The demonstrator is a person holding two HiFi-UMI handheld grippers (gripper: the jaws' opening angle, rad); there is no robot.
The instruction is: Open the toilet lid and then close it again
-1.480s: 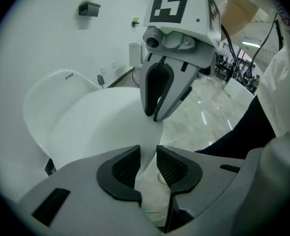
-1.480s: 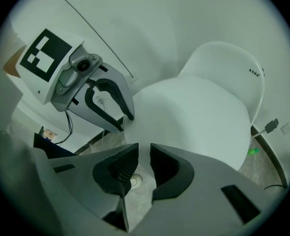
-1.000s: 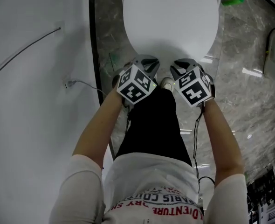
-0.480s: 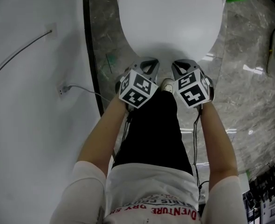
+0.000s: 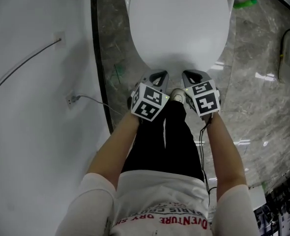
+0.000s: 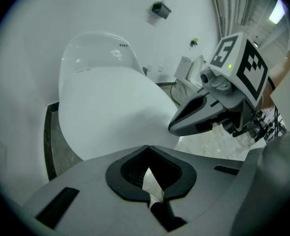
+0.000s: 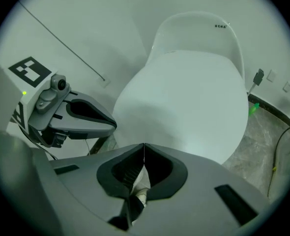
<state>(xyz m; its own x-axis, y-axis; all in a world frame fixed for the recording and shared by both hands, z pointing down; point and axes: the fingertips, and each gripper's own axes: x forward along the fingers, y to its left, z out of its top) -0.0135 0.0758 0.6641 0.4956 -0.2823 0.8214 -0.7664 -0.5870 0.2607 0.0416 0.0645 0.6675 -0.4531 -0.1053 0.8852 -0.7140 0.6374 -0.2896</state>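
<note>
The white toilet lid (image 5: 179,23) lies closed over the bowl at the top of the head view. My left gripper (image 5: 158,75) and right gripper (image 5: 190,75) hang side by side just short of its front edge and point steeply down. The left gripper (image 6: 147,146) is shut, its tips together with nothing between them. The right gripper's (image 7: 144,144) jaws have just been closing and now meet, also on nothing. Each gripper view shows the lid (image 6: 105,107) (image 7: 184,102) ahead and the other gripper beside it. Neither gripper touches the lid.
A white curved wall (image 5: 32,107) with a thin cable fills the left. Grey marble floor (image 5: 263,97) spreads to the right, with a green object (image 5: 246,3) and a black cable (image 5: 282,43). The person's black trousers (image 5: 164,141) and a shoe (image 5: 177,96) are below the grippers.
Both grippers have sunk a little toward the lid's front edge and rolled, so their marker cubes face differently. The right jaws have closed. The lid has stayed down.
</note>
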